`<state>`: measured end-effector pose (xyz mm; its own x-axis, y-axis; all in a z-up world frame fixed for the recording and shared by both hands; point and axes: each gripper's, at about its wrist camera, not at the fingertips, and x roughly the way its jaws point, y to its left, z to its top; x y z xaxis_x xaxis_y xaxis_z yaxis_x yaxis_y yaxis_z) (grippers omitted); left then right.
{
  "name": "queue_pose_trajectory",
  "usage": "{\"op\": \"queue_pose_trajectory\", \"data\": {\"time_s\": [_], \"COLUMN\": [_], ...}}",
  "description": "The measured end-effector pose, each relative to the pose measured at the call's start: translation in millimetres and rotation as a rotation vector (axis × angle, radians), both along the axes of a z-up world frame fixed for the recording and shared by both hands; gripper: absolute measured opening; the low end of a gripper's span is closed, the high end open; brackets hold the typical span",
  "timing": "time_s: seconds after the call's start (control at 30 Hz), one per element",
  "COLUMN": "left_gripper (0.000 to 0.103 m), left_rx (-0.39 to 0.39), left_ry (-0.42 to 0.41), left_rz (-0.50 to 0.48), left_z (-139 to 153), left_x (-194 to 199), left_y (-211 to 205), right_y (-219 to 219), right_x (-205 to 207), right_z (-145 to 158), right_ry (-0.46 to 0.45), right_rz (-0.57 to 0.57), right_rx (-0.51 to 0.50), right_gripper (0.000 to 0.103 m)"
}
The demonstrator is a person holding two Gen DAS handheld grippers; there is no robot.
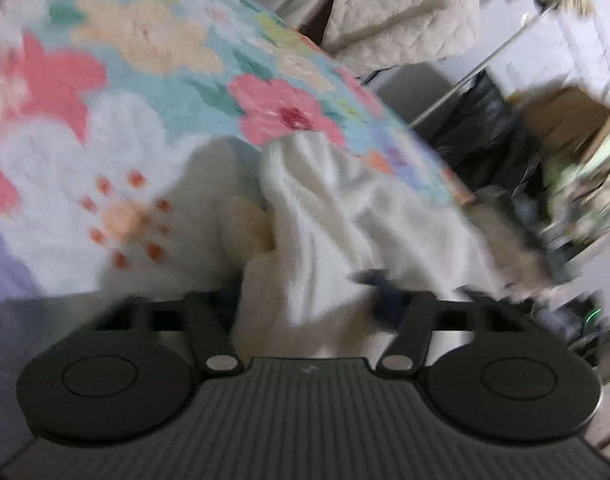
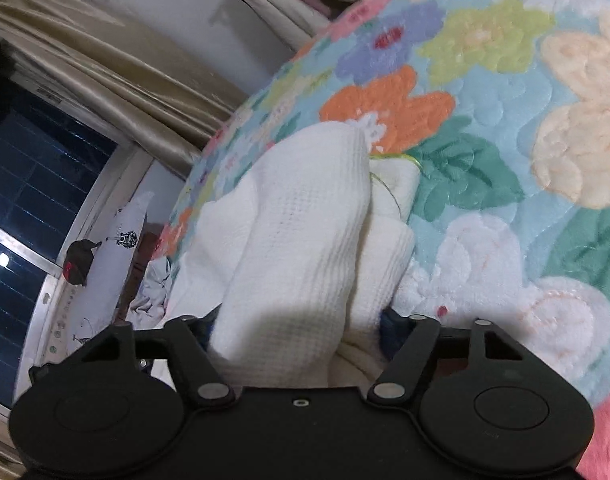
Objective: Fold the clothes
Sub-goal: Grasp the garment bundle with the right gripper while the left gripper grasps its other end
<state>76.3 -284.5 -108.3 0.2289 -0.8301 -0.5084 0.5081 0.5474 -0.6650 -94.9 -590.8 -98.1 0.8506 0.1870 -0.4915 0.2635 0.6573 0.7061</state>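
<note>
Looking along our left gripper (image 1: 309, 300), we see its black linkage arms angled inward and a bunch of white waffle-knit garment (image 1: 345, 216) rising straight out from between them; the fingertips are buried in the cloth, so we judge the jaws pinched on the fabric, though this view is smeared by blur. A small dark blue patch sits at the cloth just by the right-hand link, too blurred to make out what it is. Our right gripper (image 2: 301, 320) shows the same picture more sharply: its arms are drawn in and a thick fold of the white waffle-knit garment (image 2: 301, 216) is clamped between them, bulging upward and draping away from the camera.

Under the garment lies a plush quilted bedspread with large pastel flowers on a light blue ground (image 2: 505, 96), on which the cloth rests in a crumpled heap with a cream inner layer showing beside the raised fold. Past the bed edge on the right wrist view we find beige satin curtains (image 2: 105, 72) and a dark window with an aluminium frame (image 2: 29, 184). On the left wrist view a cream quilted blanket (image 1: 401, 20) is heaped beyond the bed, and a black plastic bag (image 1: 481, 128) sits near a brown cardboard box (image 1: 565, 116).
</note>
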Motion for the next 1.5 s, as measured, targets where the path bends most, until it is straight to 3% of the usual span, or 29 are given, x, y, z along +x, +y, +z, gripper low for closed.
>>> {"op": "queue_pose_trajectory", "data": {"time_s": [0.2,0.37,0.53,0.63,0.77,0.87,1.03,1.13,1.3,1.4,1.5], "left_gripper": [0.053,0.042,0.041,0.041,0.039,0.036,0.027,0.026,0.026,0.026,0.021], "left_rx": [0.020,0.000,-0.047,-0.039,-0.027,-0.018,-0.004,-0.003,-0.100,-0.060,0.036], "left_ry": [-0.060,-0.168,-0.200,-0.223,-0.254,-0.277,-0.315,-0.339,-0.425,-0.483,-0.527], "left_rz": [-0.001,-0.021,-0.085,-0.115,-0.154,-0.184,-0.233,-0.262,-0.353,-0.438,-0.511], "left_z": [6,23,36,43,52,59,70,80,132,149,130], "left_x": [-9,-23,-42,-55,-72,-85,-106,-116,-109,-120,-141], "left_y": [-5,-10,-26,-43,-66,-83,-111,-130,-191,-242,-299], "right_y": [14,31,41,43,39,31,32,20,0,3,0], "right_x": [-12,-32,-79,-119,-167,-181,-179,-179,-199,-211,-208], "right_z": [20,42,62,62,40,26,41,54,82,76,44], "right_ry": [-0.057,-0.088,-0.109,-0.113,-0.050,-0.050,-0.114,-0.176,-0.289,-0.288,-0.209], "right_rz": [-0.005,0.022,0.041,0.018,-0.045,-0.080,-0.077,-0.128,-0.314,-0.453,-0.559], "right_rx": [-0.078,-0.124,-0.175,-0.170,-0.119,-0.055,-0.128,-0.166,-0.262,-0.315,-0.292], "right_gripper": [0.064,0.063,0.062,0.062,0.061,0.059,0.058,0.058,0.058,0.059,0.067]}}
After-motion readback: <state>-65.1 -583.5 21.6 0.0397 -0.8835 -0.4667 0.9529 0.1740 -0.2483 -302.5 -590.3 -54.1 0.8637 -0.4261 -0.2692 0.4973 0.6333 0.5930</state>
